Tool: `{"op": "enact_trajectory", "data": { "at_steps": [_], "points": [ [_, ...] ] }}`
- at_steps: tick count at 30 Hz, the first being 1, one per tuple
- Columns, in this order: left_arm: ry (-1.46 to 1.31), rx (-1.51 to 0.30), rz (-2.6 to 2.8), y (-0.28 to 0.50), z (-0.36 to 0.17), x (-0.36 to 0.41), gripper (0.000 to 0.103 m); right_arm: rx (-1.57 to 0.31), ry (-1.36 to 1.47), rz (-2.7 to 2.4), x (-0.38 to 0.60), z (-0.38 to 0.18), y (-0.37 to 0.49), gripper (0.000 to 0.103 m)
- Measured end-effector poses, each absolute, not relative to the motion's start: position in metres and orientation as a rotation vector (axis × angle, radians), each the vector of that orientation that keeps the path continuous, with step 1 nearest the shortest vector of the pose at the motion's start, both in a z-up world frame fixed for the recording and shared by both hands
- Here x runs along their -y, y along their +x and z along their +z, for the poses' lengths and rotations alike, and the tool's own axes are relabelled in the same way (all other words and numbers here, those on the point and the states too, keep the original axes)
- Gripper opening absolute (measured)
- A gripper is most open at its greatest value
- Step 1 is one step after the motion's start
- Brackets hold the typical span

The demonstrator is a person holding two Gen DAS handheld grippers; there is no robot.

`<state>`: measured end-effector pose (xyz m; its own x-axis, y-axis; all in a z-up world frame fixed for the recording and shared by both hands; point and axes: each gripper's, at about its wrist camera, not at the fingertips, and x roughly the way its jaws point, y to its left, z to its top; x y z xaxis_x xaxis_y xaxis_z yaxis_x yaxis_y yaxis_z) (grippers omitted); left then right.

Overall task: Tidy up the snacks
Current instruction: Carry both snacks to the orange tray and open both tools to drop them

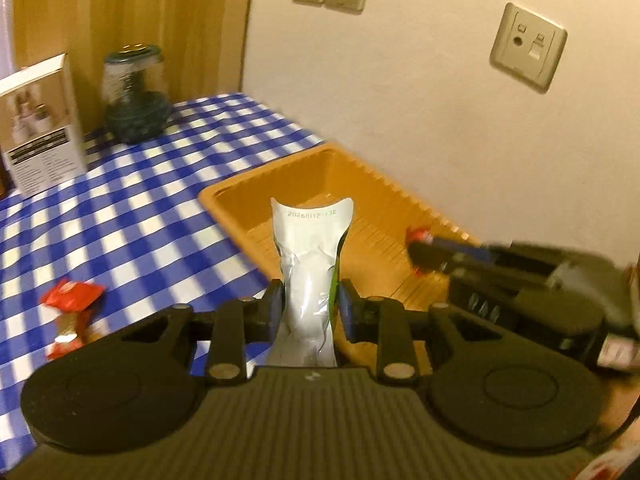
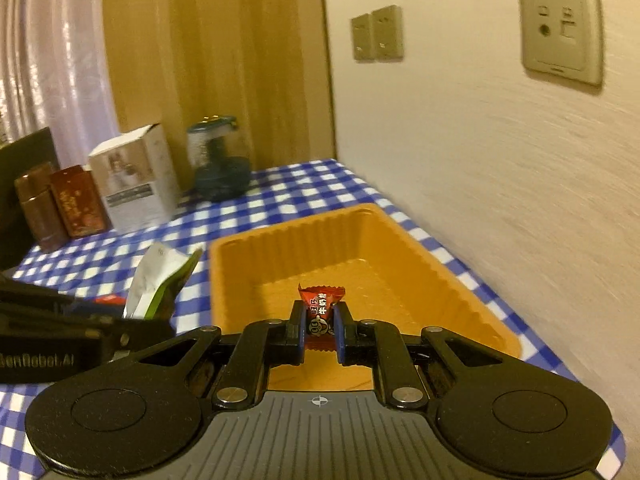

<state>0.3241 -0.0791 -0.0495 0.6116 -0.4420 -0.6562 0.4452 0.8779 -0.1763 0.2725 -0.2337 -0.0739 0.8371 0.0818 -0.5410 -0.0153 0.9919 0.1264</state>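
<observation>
My left gripper is shut on a white and green snack pouch, held upright over the near left edge of the orange tray. My right gripper is shut on a red wrapped candy above the near end of the orange tray, which holds nothing else. The right gripper also shows in the left wrist view at the right with the red candy. The left gripper and its pouch show at the left of the right wrist view. Another red candy lies on the checked cloth at the left.
A blue and white checked tablecloth covers the table. At the back left stand a white box, a dark glass jar and two brown-red tins. The wall with sockets runs close along the tray's right side.
</observation>
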Motion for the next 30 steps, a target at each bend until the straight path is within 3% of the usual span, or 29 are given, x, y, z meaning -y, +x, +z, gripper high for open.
{"op": "enact_trajectory", "data": {
  "at_steps": [21, 24, 30],
  "points": [
    [-0.009, -0.796, -0.557, 0.352, -0.075, 0.124, 0.027, -0.656, 0.181, -0.035, 0.261, -0.091, 0.289, 0.014],
    [-0.013, -0.784, -0.546, 0.353, -0.074, 0.120, 0.040, -0.660, 0.185, -0.035, 0.261, -0.092, 0.289, 0.015],
    [-0.016, -0.769, -0.514, 0.351, -0.068, 0.106, 0.040, -0.660, 0.196, -0.031, 0.262, -0.092, 0.289, 0.014]
  ]
}}
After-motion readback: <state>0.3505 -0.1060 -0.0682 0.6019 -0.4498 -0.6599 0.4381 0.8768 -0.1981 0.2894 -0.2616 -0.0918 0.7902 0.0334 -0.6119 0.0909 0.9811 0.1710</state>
